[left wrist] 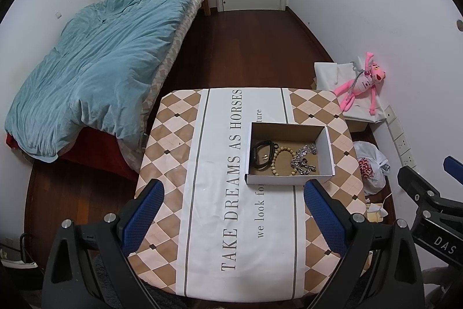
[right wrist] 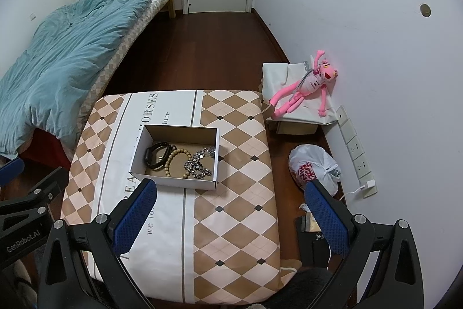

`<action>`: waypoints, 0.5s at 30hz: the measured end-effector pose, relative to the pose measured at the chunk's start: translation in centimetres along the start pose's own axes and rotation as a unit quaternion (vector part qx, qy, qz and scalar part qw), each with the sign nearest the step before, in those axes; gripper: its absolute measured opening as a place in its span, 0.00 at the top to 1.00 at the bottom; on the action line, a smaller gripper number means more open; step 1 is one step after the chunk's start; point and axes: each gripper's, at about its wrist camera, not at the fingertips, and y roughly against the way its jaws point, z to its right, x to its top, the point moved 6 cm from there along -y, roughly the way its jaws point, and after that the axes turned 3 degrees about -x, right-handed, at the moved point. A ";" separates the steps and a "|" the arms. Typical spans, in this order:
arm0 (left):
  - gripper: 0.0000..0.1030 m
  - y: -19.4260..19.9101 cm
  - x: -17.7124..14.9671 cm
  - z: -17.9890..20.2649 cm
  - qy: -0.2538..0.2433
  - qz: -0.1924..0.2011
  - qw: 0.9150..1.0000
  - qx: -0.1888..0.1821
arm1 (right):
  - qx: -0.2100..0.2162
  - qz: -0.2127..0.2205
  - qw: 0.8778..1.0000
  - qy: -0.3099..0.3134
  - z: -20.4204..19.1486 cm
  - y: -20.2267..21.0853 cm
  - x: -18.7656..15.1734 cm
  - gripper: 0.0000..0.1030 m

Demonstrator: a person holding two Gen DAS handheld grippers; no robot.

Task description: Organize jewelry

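Heads up, both your claws are spread wide with nothing in them: the left gripper and the right gripper are hanging above the near half of the table, well back from the cardboard box where all the jewelry sits. Inside it, left to right, you've got a black strap bracelet, a wooden bead bracelet touching it, and a silver chain piled against the beads on the right. That pile is the main worry imo: the chain looks bunched up on itself, so pinching one loop could drag the rest along, maybe the beads too, and spill them over the low wall. The box also looks light, so a finger bumping its near wall could shove it across the slick cloth. Room-wise you're fine: the tabletop left of and nearer than the box is bare, good for laying pieces out. Just watch the right edge of the table, since the box sits closer to that side and anything that slides off lands on the floor by the white plastic bag. The bed on the left is well clear.
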 end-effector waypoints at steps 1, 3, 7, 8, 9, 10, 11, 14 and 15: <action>0.04 0.0 0.1 0.1 0.000 0.000 1.000 0.000 | -0.001 0.000 1.000 0.001 0.0 0.0 0.0 0.00; 0.04 0.0 0.0 0.1 0.001 -0.001 1.000 -0.001 | 0.000 0.000 1.000 0.000 0.0 0.0 0.0 0.00; 0.04 0.0 -0.1 -0.2 0.002 -0.002 1.000 0.001 | 0.000 0.000 1.000 0.001 0.0 -0.1 0.0 0.00; 0.04 -0.1 -0.1 -0.4 0.002 -0.003 1.000 0.001 | -0.001 0.000 1.000 0.001 0.1 0.0 0.0 0.00; 0.04 -0.1 0.0 -0.3 0.002 -0.003 1.000 0.001 | -0.001 0.001 1.000 0.000 0.1 0.0 0.0 0.00; 0.04 -0.1 0.0 -0.3 0.001 -0.003 1.000 0.001 | -0.001 0.001 1.000 0.001 0.0 -0.1 0.0 0.00; 0.04 -0.1 -0.1 -0.4 0.002 -0.003 1.000 0.001 | -0.001 0.000 1.000 0.001 0.0 -0.1 0.0 0.00; 0.04 -0.1 -0.1 -0.4 0.002 -0.003 1.000 0.001 | -0.001 0.000 1.000 0.000 0.0 -0.1 0.0 0.00; 0.04 -0.1 -0.1 -0.4 0.001 -0.004 1.000 0.001 | -0.001 0.000 1.000 0.000 0.0 -0.1 0.0 0.00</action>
